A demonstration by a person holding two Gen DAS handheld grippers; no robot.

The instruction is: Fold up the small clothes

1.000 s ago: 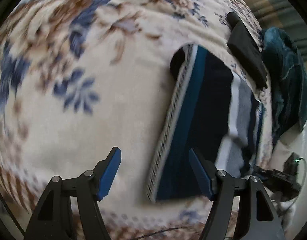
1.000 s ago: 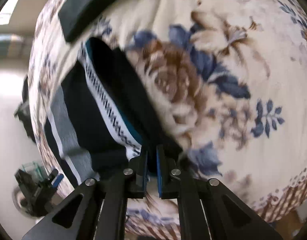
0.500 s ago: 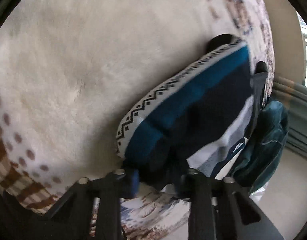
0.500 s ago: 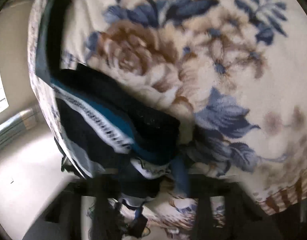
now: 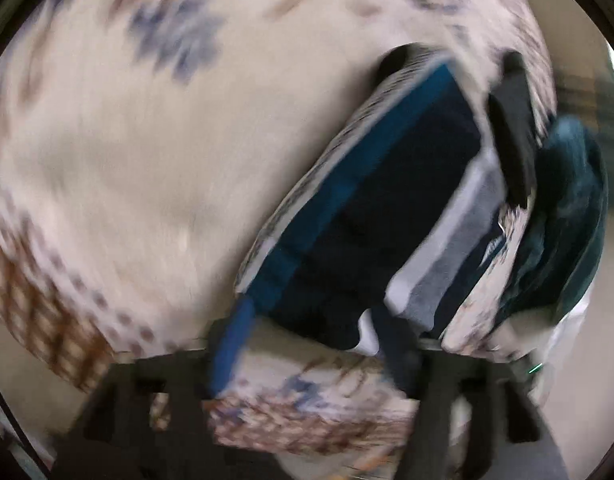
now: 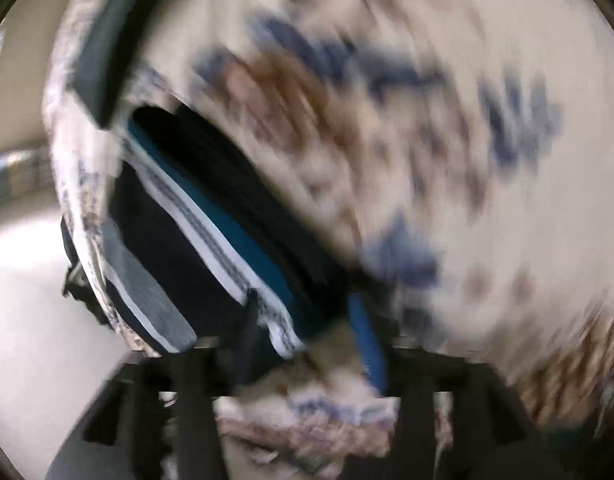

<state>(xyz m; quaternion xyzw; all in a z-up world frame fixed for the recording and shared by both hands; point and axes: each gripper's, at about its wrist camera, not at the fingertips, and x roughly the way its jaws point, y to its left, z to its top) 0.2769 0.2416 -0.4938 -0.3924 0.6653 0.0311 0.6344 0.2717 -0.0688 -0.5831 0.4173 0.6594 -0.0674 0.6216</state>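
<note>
Navy striped garment (image 5: 387, 208) lies folded near the floral blanket (image 5: 147, 160) edge, left gripper (image 5: 315, 344) and right gripper (image 6: 303, 340) both spread apart at its near hem, so likely mid-fold; next move needs both clamping the hem.

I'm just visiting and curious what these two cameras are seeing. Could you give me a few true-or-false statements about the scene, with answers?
1. The navy garment lies on a floral blanket. True.
2. The garment is plain red. False: it is navy with teal, white and grey bands.
3. The left gripper has its fingers apart. True.
4. The pictures are perfectly sharp. False: both are motion-blurred.
5. A dark teal cloth lies beyond the garment. True.
</note>
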